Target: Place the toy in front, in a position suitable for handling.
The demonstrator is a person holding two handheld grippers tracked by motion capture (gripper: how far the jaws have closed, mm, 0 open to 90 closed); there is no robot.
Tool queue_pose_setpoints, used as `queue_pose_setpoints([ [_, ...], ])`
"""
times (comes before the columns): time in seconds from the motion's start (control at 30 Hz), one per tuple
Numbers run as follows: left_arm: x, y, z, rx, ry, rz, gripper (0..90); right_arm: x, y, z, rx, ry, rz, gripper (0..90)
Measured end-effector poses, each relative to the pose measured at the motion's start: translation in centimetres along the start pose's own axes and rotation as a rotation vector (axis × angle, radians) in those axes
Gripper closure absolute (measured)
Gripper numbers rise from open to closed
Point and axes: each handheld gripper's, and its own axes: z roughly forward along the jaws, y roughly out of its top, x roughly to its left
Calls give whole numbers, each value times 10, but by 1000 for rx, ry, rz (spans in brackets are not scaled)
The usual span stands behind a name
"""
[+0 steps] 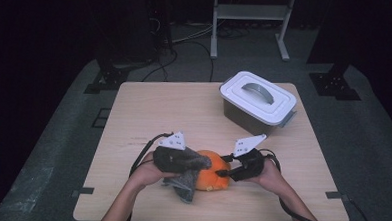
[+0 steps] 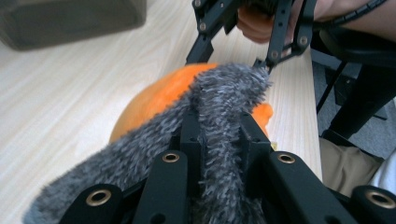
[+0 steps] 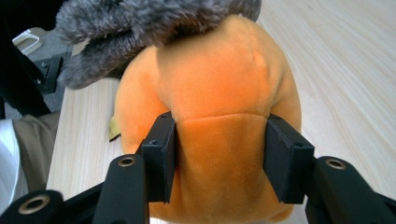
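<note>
Forearms reach in: left gripper [image 2: 219, 135] pinches grey cloth [image 2: 224, 98] over orange plush [image 3: 219, 93], right gripper [image 3: 219, 158] clamps plush from opposite side on counter [image 1: 149, 108].

Lab: black curtains, floor cables [image 1: 197, 38]

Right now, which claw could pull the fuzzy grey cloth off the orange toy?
Probably the left claw: its jaws already pinch the grey cloth draped over the orange toy. The right claw grips the toy's sides, so it can hold it steady.
</note>
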Motion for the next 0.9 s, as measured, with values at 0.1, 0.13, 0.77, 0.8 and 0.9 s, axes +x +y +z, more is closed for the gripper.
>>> queue_pose_setpoints([
  [0.1,3,-11,-5,-1,12,-24,758,-1,-6,-2,-3,12,4,490],
  [0.13,5,-16,-7,0,21,-38,758,-1,-8,-3,-1,16,4,489],
  [0.77,-1,2,1,-9,5,-10,755,6,-8,-3,13,16,-45,361],
  [0.8,-2,0,4,1,2,-11,755,6,-9,-3,12,15,-25,311],
  [0.9,-2,-10,4,-7,-7,-31,755,5,-11,-4,22,27,15,245],
])
